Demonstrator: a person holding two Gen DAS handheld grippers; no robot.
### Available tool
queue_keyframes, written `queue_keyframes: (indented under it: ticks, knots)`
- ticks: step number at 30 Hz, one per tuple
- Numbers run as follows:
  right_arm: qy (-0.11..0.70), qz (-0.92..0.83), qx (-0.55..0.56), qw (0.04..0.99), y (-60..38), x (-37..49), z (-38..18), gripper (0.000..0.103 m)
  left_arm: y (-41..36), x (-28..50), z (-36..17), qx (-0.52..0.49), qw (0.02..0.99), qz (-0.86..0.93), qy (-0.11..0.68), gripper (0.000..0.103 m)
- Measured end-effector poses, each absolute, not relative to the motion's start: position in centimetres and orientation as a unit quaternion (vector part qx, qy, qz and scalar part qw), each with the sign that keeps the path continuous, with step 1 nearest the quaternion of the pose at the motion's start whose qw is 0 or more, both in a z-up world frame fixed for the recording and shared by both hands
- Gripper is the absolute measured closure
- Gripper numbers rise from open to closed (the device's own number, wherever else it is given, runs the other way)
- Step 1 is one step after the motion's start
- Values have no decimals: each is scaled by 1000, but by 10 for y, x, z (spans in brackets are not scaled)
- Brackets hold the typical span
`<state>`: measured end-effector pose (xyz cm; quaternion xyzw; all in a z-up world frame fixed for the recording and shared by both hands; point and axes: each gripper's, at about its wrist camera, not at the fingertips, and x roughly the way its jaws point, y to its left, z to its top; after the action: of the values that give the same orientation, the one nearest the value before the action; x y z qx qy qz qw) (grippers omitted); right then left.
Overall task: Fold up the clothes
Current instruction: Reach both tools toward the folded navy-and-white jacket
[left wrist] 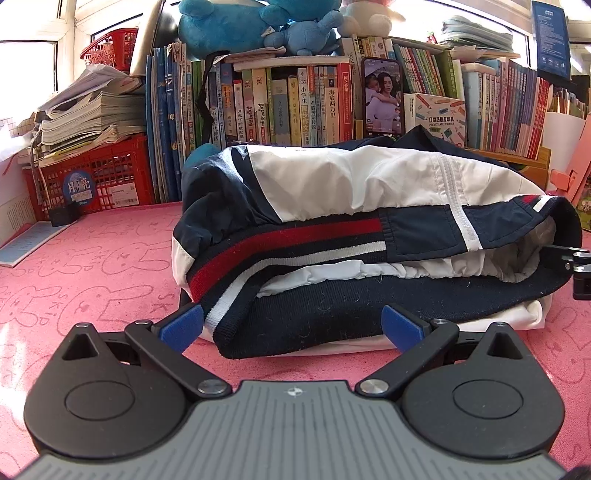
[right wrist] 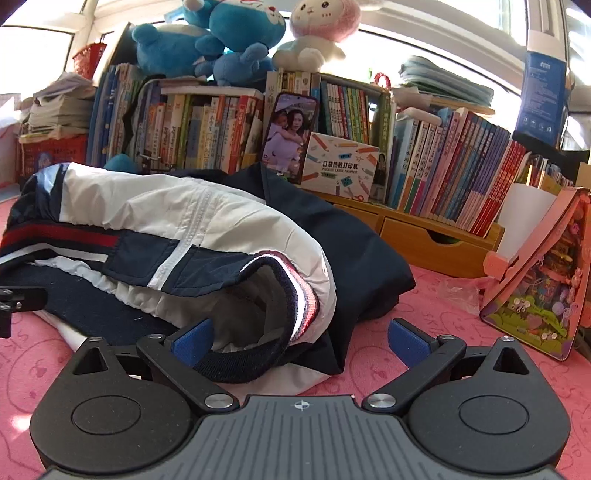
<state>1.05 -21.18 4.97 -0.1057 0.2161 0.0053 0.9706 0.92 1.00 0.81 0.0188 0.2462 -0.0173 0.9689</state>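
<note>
Folded jacket [left wrist: 354, 221], navy and white with a red stripe, lying in a bundle on the pink table cover [left wrist: 92, 258] printed with rabbit outlines. Left gripper [left wrist: 291, 326] spread wide just at the near edge of the bundle, blue pads [left wrist: 183, 326] to either side of the dark ribbed hem, nothing pinched. Right gripper [right wrist: 299, 341] likewise spread wide at the bundle's right end, left pad against or just beside the ribbed cuff of a sleeve opening, right pad over bare cover, nothing clamped. From the right wrist view, navy cloth of the jacket [right wrist: 207, 236] trailing out toward the back right. Behind the bundle, a row of upright books [left wrist: 280, 107], with a phone [left wrist: 382, 98] propped against them showing a lit screen. Blue plush toys [left wrist: 258, 26] on top of the books. Red crate [left wrist: 92, 177] under stacked papers at far left. Pink picture case [right wrist: 539, 277] leaning at right.
</note>
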Motion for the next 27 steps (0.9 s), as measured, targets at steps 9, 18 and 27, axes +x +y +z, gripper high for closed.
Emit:
queue_keyframes:
  ticks: [9,18,27]
  knots:
    - [215,-31,-39,975,-225,25,62,87,40,14,11,-60,960,-65,264,0]
    - [129,5,22,991,-243,-23,122,87,39,15,17,30,972,-6,235,0]
    - [146,16,-16,989,-243,-40,112,77,77,-8,28,102,965,20,243,0]
